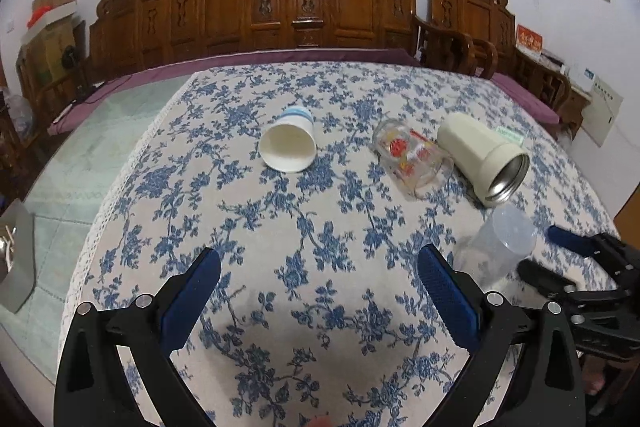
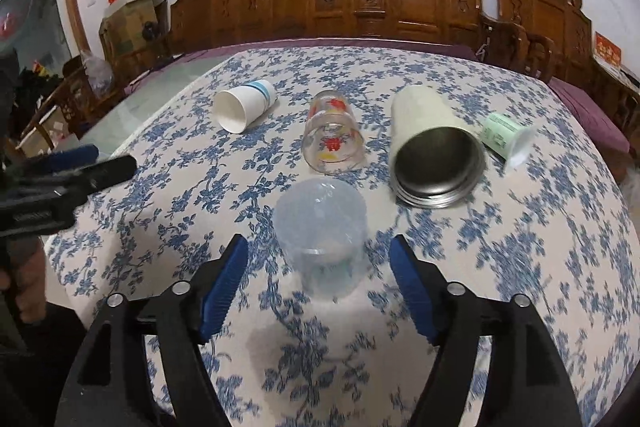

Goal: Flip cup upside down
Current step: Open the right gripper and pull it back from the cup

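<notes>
Jaws of right gripper (image 2: 319,281) spread wide, the clear plastic cup (image 2: 322,227) between them, untouched.

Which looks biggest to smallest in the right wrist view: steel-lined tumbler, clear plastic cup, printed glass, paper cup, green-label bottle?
1. steel-lined tumbler
2. clear plastic cup, though it is nearest the camera, so this is unsure
3. printed glass and paper cup look alike
4. green-label bottle

lighting: even, soft indoor, moderately bright. shadows: dark soft patch on tablecloth (image 1: 280,343) between near fingers, both views. blur: right wrist view smeared toward right edge. distortion: strong fisheye bowing, black vignette corners. glare: none.
</notes>
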The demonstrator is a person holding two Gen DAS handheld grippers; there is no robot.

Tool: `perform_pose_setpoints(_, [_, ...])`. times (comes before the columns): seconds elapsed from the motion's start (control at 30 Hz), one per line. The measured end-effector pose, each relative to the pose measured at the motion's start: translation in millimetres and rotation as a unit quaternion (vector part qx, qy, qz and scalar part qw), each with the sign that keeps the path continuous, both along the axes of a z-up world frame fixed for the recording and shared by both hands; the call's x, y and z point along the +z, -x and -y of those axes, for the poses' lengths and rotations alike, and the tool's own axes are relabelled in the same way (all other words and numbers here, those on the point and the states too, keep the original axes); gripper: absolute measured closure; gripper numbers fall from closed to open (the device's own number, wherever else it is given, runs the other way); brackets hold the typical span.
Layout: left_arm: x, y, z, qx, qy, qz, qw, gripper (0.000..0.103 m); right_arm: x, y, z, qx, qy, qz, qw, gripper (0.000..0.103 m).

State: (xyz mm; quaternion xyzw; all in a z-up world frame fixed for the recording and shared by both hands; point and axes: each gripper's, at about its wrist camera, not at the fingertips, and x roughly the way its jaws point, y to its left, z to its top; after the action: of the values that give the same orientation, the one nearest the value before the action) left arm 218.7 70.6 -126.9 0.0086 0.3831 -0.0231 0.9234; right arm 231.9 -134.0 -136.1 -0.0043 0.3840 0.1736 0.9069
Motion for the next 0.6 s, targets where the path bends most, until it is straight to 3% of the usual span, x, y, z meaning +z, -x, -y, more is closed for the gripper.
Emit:
perform_pose_setpoints(0.2, [-7.7,13.4,17.2,-0.006,-0.015,-0.013,0.9998,0.008,10.7,19.5,19.7,-0.016,-0.009,0.009,1.000,0.018])
perform_pose_setpoints(0.37, [-12.7,29.2,28.7,-0.005,-0.023,-0.032,0.9992,0.008,15.0,33.8,37.3,-0.033,-0.010,0.013,0.999,0.006])
perform_pose_setpoints(0.6, [-16.4,61.2,45.3,-0.016,-0.024,-0.047,0.9985,0.008,16.0,56.2,60.1,-0.040,-0.015,0.006,0.999,0.003])
